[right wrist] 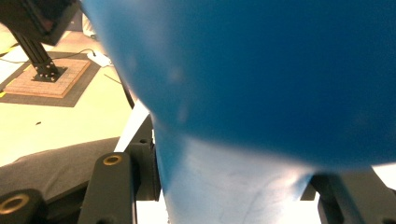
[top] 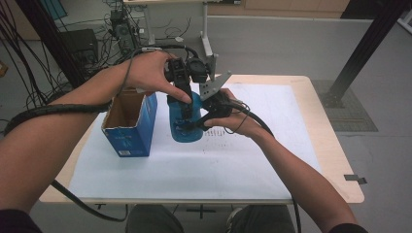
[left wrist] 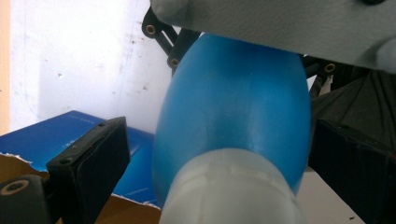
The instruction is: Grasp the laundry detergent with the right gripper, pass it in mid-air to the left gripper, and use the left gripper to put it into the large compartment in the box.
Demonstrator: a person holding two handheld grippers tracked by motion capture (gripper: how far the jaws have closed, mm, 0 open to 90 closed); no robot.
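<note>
A: The left gripper [top: 187, 104] comes down from above onto the blue bottle [top: 186, 127]. In its own view the jaws stand apart, one on each side of the bottle's [left wrist: 233, 116] pale neck, the left one clear of it, so I'd call it released.

B: And the right gripper [top: 204, 119]?

A: It reaches in from the bottle's right side. Its view has the bottle's [right wrist: 261, 70] blue body pressed close, with the narrower part running down between the jaws. Whether they pinch it, I cannot tell.

B: Where's the bottle?

A: Upright at the middle of the white-covered table [top: 243, 165], just right of the open blue cardboard box [top: 130, 127]. The box's [left wrist: 42, 135] flap shows left of the bottle in the left gripper view.
</note>
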